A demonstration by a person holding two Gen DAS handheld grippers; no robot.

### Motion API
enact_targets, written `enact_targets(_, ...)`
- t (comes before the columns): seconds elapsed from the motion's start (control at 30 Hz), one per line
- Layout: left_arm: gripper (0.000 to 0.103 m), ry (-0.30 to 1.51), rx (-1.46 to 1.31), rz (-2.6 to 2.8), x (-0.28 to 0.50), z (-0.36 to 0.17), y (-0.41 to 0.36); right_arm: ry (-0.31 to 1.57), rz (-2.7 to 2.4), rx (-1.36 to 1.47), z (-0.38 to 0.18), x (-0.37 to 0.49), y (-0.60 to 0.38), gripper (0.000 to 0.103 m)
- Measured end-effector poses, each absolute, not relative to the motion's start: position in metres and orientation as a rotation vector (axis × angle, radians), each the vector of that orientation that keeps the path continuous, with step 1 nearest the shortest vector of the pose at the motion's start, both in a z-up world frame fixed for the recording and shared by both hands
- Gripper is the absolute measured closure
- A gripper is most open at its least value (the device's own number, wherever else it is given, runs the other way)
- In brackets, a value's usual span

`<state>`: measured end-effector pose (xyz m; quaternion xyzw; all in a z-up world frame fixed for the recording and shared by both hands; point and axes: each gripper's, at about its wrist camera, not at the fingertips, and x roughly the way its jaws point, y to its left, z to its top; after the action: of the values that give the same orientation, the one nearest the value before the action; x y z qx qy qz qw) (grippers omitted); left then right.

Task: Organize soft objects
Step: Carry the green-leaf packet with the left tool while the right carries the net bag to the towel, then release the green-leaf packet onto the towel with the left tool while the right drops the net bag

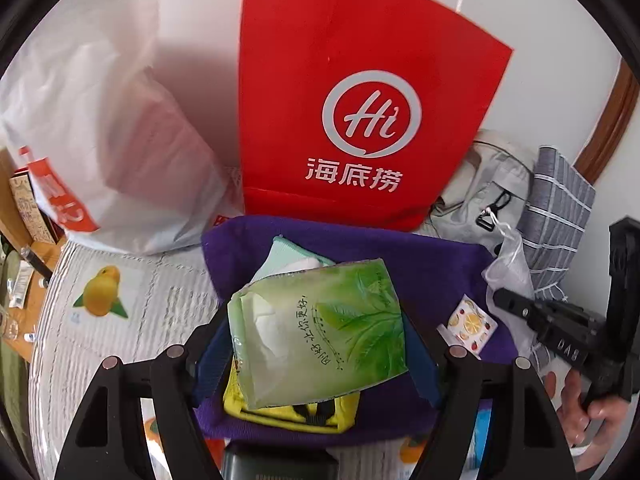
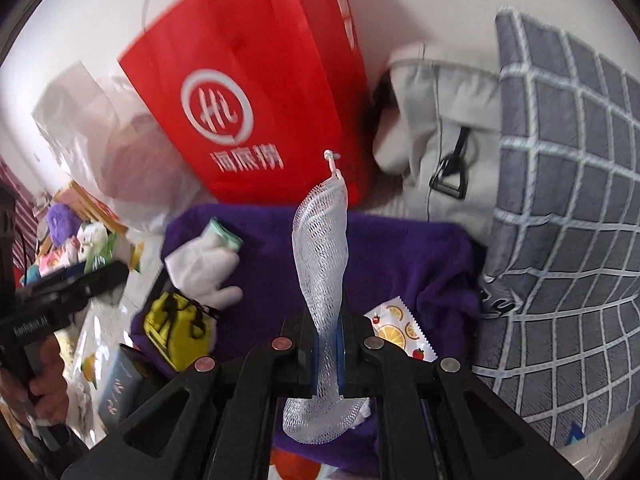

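My left gripper (image 1: 316, 348) is shut on a green tissue pack (image 1: 320, 320), its blue pads pressing both sides. The pack hangs over a purple towel (image 1: 420, 264) that carries a white glove with a mint cuff (image 1: 294, 260), a yellow pouch (image 1: 292, 414) and a fruit-print packet (image 1: 472, 322). My right gripper (image 2: 328, 348) is shut on a white mesh bag (image 2: 320, 264) that stands up from the jaws over the same towel (image 2: 400, 248). The glove (image 2: 204, 268), the pouch (image 2: 176, 328) and the packet (image 2: 400, 332) show there too. The right gripper (image 1: 520, 312) is at the towel's right edge.
A red paper bag (image 1: 360, 80) stands upright behind the towel, with a white plastic bag (image 1: 100, 120) to its left. A grey bag with a buckle (image 2: 440, 140) and a grey checked cushion (image 2: 560, 200) crowd the right. Plush clutter (image 2: 64, 236) lies far left.
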<state>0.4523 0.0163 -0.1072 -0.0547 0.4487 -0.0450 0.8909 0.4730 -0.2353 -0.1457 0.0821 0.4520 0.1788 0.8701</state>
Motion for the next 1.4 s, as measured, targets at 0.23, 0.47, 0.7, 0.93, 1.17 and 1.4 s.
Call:
enact_targets(0.23,0.028,0.960,-0.139,-0.131,0.477,-0.125,0.004,1.007,0.376,0.153,-0.170,0.486,-0.232,0.094)
enact_targets(0.47,0.028,1.005,-0.144,-0.171,0.493,-0.144,-0.005,1.032,0.374,0.175,-0.183,0.494,-0.231,0.094)
enact_targets(0.7,0.028,1.052,-0.137,-0.169,0.501,-0.161,-0.009,1.064,0.371,0.176,-0.195,0.498,-0.225,0.082)
enact_targets(0.93,0.027,1.058,-0.153,-0.172,0.504,-0.165,-0.007,1.059,0.388,0.197,-0.198,0.500,-0.224,0.052)
enact_targets(1.17,0.027,1.062,-0.163,-0.187,0.504,-0.166,-0.008,1.049,0.354,0.199,-0.190,0.499,-0.230,0.040)
enact_targets(1.4,0.026,1.069,-0.150,-0.185,0.503,-0.161,-0.013,1.010,0.356,0.158,-0.175,0.491,-0.226,0.040)
